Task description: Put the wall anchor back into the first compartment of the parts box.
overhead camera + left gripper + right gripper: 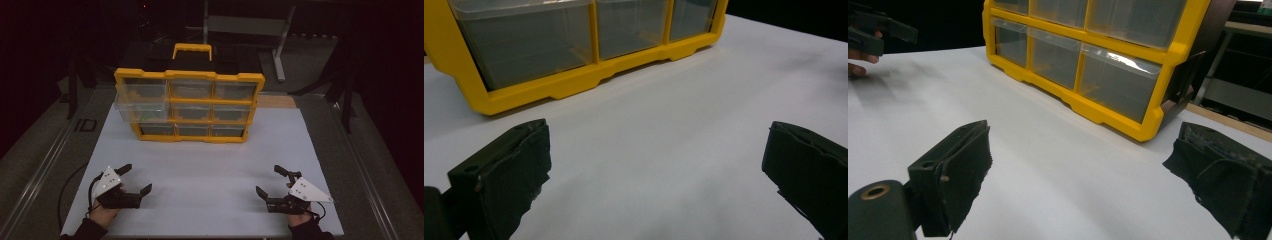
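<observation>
The yellow organizer case [190,106] stands upright at the far middle of the white table [210,170], its clear drawers facing the person; the top-left drawer [141,97] juts out, and no readable writing shows. Well apart from it, near the table's front edge, the left claw [136,179] and right claw [267,181] both gape wide and hold nothing.

A broad stretch of bare white tabletop [210,170] lies open between the near edge and the upright yellow plastic organiser box with clear drawers [190,106], which blocks the far side. Its top-left clear drawer [141,97] juts out past the frame, narrowing passage there.
</observation>
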